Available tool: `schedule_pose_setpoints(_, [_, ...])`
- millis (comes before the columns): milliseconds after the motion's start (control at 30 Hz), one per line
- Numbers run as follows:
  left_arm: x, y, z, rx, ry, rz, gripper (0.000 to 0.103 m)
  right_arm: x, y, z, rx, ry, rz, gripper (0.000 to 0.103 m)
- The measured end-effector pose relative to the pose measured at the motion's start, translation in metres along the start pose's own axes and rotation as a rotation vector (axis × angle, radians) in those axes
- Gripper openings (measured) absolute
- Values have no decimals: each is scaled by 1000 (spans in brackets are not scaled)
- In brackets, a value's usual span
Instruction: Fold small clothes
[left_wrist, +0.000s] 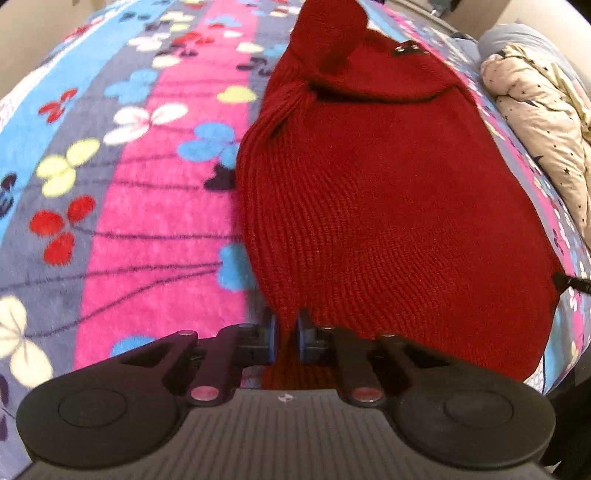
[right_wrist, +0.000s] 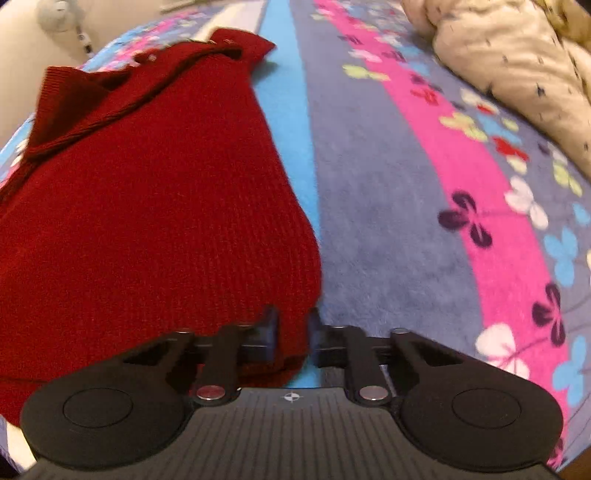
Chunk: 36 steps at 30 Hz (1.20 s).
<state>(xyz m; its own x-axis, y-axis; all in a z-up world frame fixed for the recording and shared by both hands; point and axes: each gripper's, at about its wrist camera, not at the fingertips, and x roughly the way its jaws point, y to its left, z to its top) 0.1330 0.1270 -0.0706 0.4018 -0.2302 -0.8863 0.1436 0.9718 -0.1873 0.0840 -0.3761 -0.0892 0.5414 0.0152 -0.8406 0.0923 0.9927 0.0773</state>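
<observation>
Red knit sweater (left_wrist: 388, 206), small, spread flat on a striped floral fleece blanket (left_wrist: 147, 206); body smooth, ribbed hem nearest the cameras, neckline at the far end. One sleeve (left_wrist: 325, 37) already turned in over the chest, bunched and knotted-looking near the shoulder rather than lying flat. Far shoulder corner seen from the right wrist as a loose flap (right_wrist: 236, 44) by the collar.

Left gripper (left_wrist: 287, 334) clamped on the hem at the near left corner, blue pads (left_wrist: 272, 332) nearly together with a thin strip of red knit between them. Right gripper (right_wrist: 293, 338) likewise pinched shut on the opposite hem corner, red cloth filling the narrow gap between its fingers. Right view slightly blurred, so exact depth of bite hard to judge.

Judged early-to-middle in the fold: sleeve tucked in, both bottom corners grasped, hem not yet lifted from the blanket. Left to do, by the look of it: carry the hem up toward the neckline, halve the body, square off the edges, tidy the bunched sleeve.

Further out, a cream star-printed quilt (left_wrist: 535, 122) heaped at the blanket's edge, well apart from the sweater.
</observation>
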Motion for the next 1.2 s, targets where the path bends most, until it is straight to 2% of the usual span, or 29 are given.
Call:
schedule_pose_setpoints(67, [-10,0,-1,7,-33,-14,9,-14,-1,1,18,-50,38,7])
schedule_pose_setpoints(200, [-52,21,-6,-70,-166,-151,8,-71,-31,3,182,-251,221,6])
schedule_pose_setpoints(267, [-61,30,-9,-85,-189,-160,7,-85,-50,-2,271,-274,230,6])
schedule_pose_setpoints(333, [-56,29,-10,-45,-151,-138,7,-84,-57,-9,319,-230,182,5])
schedule_pose_setpoints(367, [-48,24,-11,-7,-110,-113,7,-82,-54,-10,303,-204,173,5])
schedule_pose_setpoints(467, [-27,13,-13,45,-18,-31,9,-65,-34,-12,196,-85,81,5])
schedule_pose_setpoints(567, [-18,18,-13,14,16,-20,18,-44,-17,-12,106,22,31,6])
schedule_pose_setpoints(633, [-16,20,-11,-18,32,-44,46,-37,-12,-10,104,19,-13,12])
schedule_pose_setpoints(667, [-14,19,-12,-18,45,-51,47,-35,-13,-9,126,7,-17,15])
schedule_pose_setpoints(733, [-12,13,-14,12,67,-54,47,-32,-20,-7,181,-8,-12,37])
schedule_pose_setpoints(800, [-9,9,-18,42,86,-55,47,-21,-29,-3,210,5,-2,49])
schedule_pose_setpoints(900, [-6,6,-25,76,106,-45,46,-6,-29,-4,202,50,-9,49])
schedule_pose_setpoints(967, [-6,3,-29,102,109,-42,46,4,-25,-4,171,46,-16,49])
schedule_pose_setpoints(1000, [-6,0,-30,118,108,-40,42,5,-21,-5,142,37,-16,49])
schedule_pose_setpoints(1067, [-7,-5,-32,140,99,-35,27,2,-10,-8,79,18,-5,32])
schedule_pose_setpoints(1100, [-9,-8,-33,156,87,-26,16,-1,-7,-8,59,4,0,14])
schedule_pose_setpoints(1200, [-20,-8,-32,165,38,-49,9,-20,-8,-9,82,-75,33,9])
